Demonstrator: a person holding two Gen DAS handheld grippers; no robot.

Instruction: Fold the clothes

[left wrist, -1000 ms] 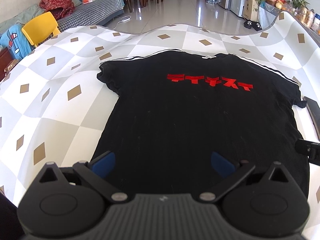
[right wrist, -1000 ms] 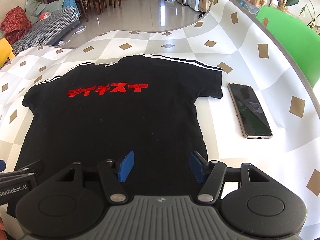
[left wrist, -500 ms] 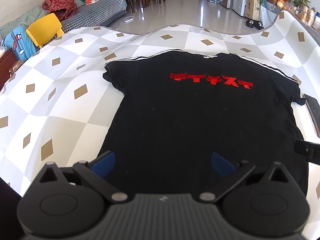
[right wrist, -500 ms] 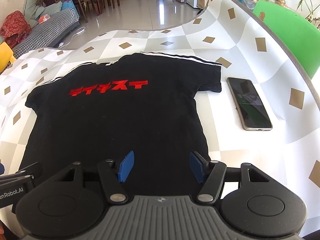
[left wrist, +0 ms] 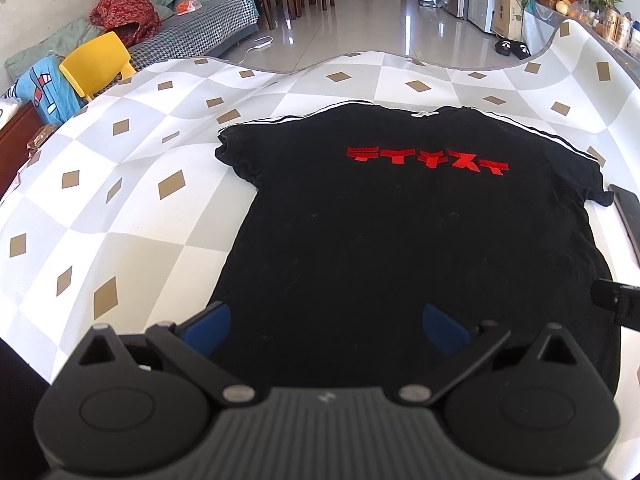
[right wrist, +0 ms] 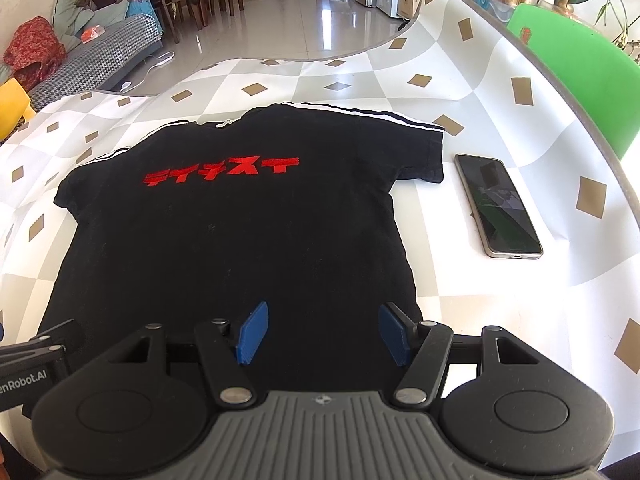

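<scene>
A black T-shirt (left wrist: 400, 248) is lying spread flat across the middle of both views, red lettering (right wrist: 220, 171) facing up, collar at the far edge and hem running under the grippers at the bottom of frame; no fold is showing yet, so the task looks to be at its start. The shirt is resting on a checked tablecloth (left wrist: 120, 208) with tan diamonds. The left gripper (left wrist: 324, 324) is hovering over the near hem with its jaws standing wide, blue pads (left wrist: 208, 326) apart and nothing between them but cloth below. The right gripper (right wrist: 320, 332) is likewise hanging over the hem at lower centre of its view, jaws fairly wide, gripping nothing. Both are pointing steeply down at the hem, probably lining up to pinch it at two points. A phone (right wrist: 498, 204) is lying face up just beside the sleeve at right, apart from the cloth. A yellow chair (left wrist: 96, 60) is sitting at upper left, a green chair (right wrist: 576, 76) at upper right.
</scene>
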